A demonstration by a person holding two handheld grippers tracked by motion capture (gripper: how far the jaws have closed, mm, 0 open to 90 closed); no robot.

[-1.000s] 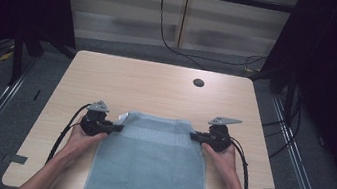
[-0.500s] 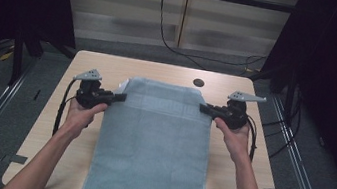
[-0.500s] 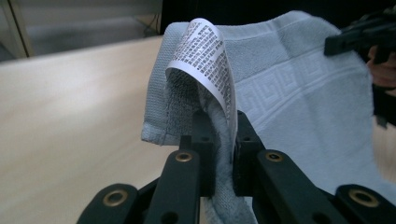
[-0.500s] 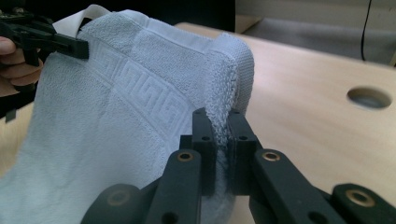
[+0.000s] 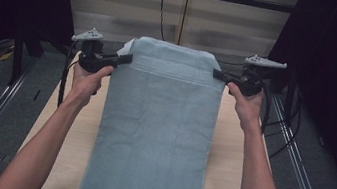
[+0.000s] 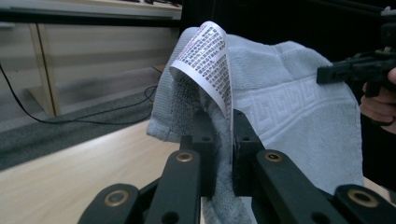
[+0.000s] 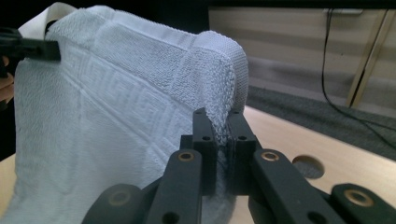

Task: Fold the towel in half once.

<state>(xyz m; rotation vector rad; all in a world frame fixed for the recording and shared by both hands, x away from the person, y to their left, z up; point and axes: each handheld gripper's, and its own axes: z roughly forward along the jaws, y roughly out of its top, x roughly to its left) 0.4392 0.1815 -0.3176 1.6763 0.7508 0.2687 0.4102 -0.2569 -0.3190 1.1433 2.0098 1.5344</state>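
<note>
Two corners pinched: your left gripper [image 5: 123, 59] and right gripper [image 5: 219, 75] are clamped tight on the light blue towel [image 5: 155, 133], hanging above the table [image 5: 60, 144]. Thin corner bites; a jerk could slip one loose.

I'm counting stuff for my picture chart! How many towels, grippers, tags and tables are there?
Towels: 1, the light blue towel
Grippers: 2, the left gripper and the right gripper
Tags: 1, the white printed tag on the towel
Tables: 1, the wooden table
Total: 5
</note>
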